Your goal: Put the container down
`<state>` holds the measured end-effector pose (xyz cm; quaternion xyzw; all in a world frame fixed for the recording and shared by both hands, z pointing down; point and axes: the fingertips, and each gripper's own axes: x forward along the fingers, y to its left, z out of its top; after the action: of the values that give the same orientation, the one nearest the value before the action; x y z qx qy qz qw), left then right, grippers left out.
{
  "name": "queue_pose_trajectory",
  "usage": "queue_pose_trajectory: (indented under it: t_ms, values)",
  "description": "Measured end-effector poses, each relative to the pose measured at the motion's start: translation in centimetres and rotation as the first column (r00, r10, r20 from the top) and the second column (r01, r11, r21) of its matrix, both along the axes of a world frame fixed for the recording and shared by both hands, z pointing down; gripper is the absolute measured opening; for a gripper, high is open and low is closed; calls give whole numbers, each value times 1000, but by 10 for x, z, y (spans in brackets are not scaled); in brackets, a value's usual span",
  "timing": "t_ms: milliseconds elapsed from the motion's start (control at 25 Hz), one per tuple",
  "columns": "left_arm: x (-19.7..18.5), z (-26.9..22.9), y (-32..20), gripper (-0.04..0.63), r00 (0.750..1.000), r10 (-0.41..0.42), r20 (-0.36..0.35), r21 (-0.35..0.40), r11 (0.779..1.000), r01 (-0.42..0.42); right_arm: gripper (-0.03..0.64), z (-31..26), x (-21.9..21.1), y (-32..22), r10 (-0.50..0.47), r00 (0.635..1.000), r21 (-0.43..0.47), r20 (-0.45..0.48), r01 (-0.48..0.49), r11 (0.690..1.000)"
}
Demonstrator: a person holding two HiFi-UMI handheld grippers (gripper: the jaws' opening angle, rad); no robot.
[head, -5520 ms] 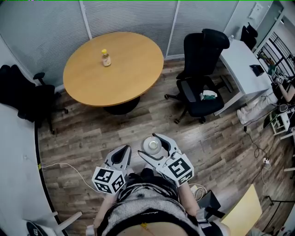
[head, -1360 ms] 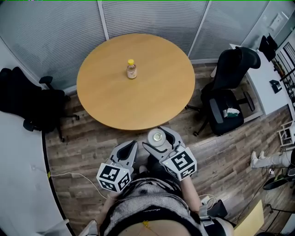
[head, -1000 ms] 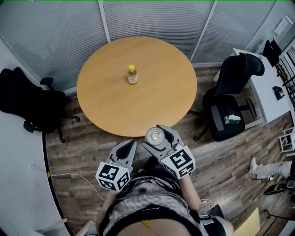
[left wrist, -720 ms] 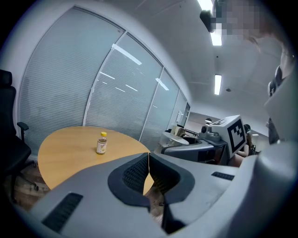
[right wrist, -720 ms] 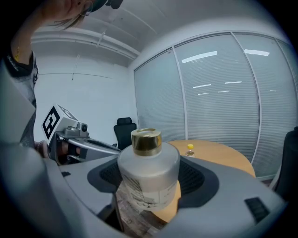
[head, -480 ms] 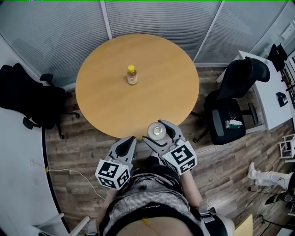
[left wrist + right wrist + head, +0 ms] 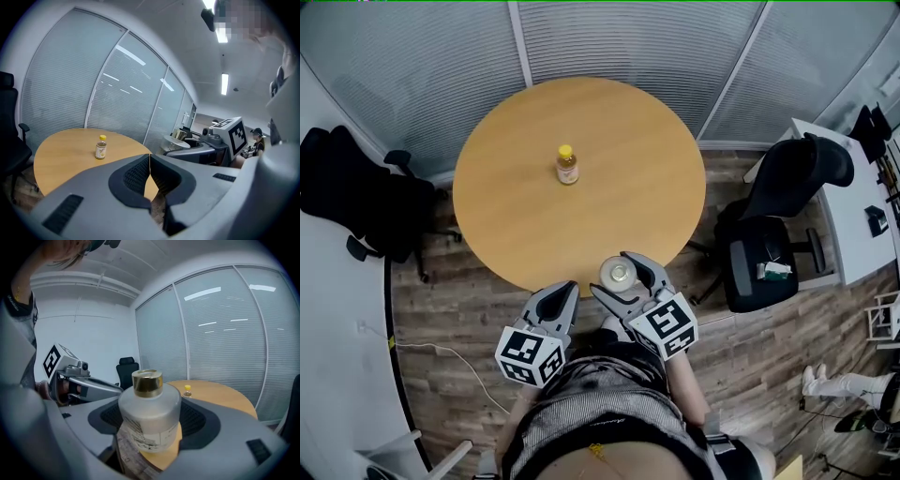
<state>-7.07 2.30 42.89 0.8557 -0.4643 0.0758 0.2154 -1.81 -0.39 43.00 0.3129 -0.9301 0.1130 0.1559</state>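
My right gripper is shut on a frosted white container with a gold cap, held upright over the near edge of the round wooden table. In the head view the container shows between the jaws, just at the table's rim. My left gripper hangs beside it to the left, shut, with nothing between its jaws. A small yellow-capped bottle stands near the table's middle; the left gripper view also holds this bottle.
A black office chair stands right of the table, and another black chair to its left. A white desk sits at far right. Blinds-covered glass walls run behind the table. The floor is wood plank.
I have walked up to the round table; it has come closer and the right gripper with the container now reaches its near edge. Both grippers keep their states.
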Motion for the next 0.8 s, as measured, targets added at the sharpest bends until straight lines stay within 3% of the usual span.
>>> queue_pose_trajectory:
  t_ms: [800]
  values:
    - [24,13,-13,21,997,-76,32,-13,997,76,350,11,24,-16,-72,997,14,-5,72,997]
